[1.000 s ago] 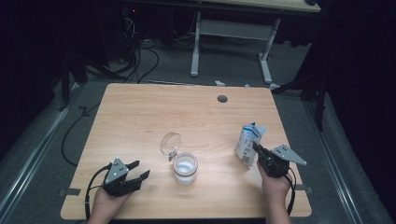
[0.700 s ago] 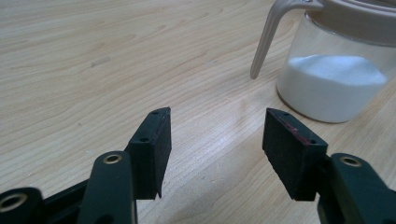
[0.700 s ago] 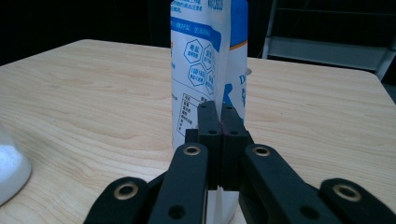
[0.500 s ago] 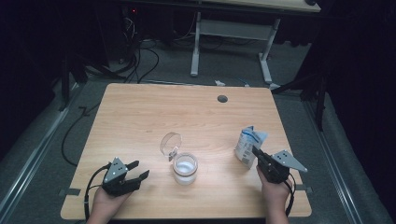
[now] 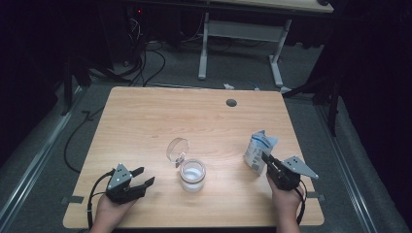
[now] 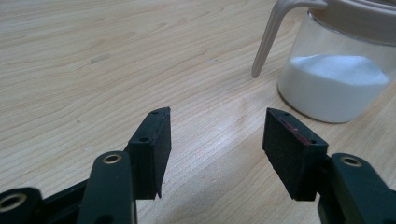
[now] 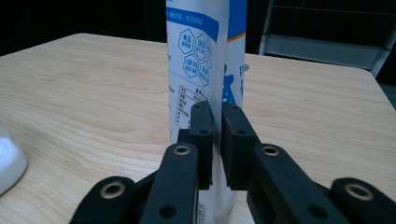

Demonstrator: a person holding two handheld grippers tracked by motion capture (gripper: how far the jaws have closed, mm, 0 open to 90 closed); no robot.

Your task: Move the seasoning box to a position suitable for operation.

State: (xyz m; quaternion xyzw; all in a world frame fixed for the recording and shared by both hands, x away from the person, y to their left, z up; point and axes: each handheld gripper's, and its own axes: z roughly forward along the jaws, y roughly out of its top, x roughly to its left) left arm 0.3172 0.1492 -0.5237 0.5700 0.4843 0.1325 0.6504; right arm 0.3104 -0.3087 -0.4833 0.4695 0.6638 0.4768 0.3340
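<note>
Pouch: one white-and-blue pouch [image 5: 260, 151] stands upright at the table's [image 5: 145, 126] four o'clock.
Jar: one glass jar [image 5: 193, 175], six o'clock, lid open.
Your right gripper [image 5: 266, 161]: jaws just easing apart, pouch edge between them, a slim gap showing.
Your left gripper [image 5: 141, 177]: spread wide, holding nothing.

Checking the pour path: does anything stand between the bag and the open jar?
Nothing visible does. Only bare table lies between the upright bag and the jar of white powder. The jar's flipped-open lid hangs on its far left side, away from the bag.
</note>
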